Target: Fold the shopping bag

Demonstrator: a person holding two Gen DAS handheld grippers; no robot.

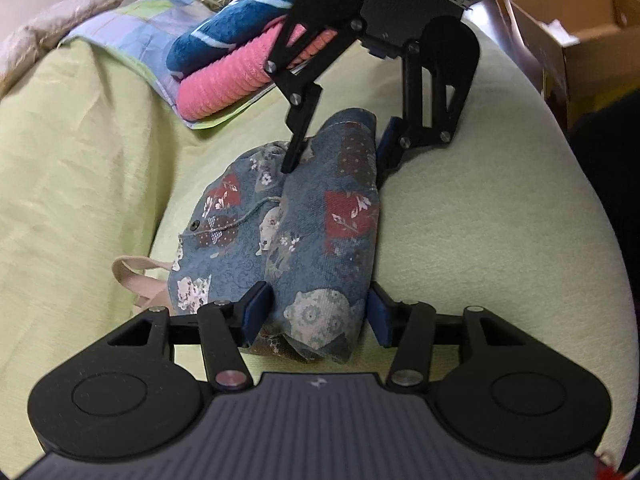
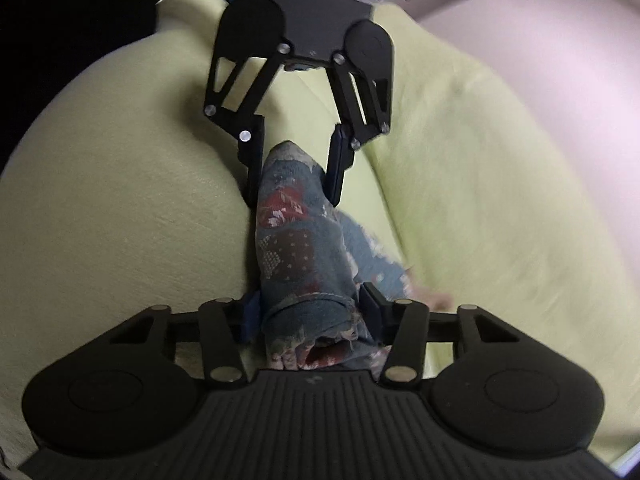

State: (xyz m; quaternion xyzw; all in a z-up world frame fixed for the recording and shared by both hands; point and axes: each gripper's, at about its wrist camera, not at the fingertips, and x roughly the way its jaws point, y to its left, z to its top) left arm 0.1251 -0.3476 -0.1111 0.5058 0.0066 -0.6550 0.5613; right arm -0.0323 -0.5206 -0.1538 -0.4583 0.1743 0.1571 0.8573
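The pale green cover (image 1: 460, 220) fills most of what I see, stretched over a rounded cushion. At its far left lies a stack of folded towels (image 1: 224, 64), a blue one on a pink one, on a pastel patchwork cloth (image 1: 136, 28); cardboard boxes (image 1: 568, 20) sit at the far right. The shopping bag (image 1: 304, 232), blue patchwork fabric with red squares and floral prints, lies bunched into a thick roll in the middle of the cover, its beige handle (image 1: 136, 280) trailing out to the left. My left gripper (image 1: 316, 314) straddles the near end of the roll, the blue pads against its sides. My right gripper (image 2: 310, 314) faces it from the far end and clasps the fabric there between its pads.
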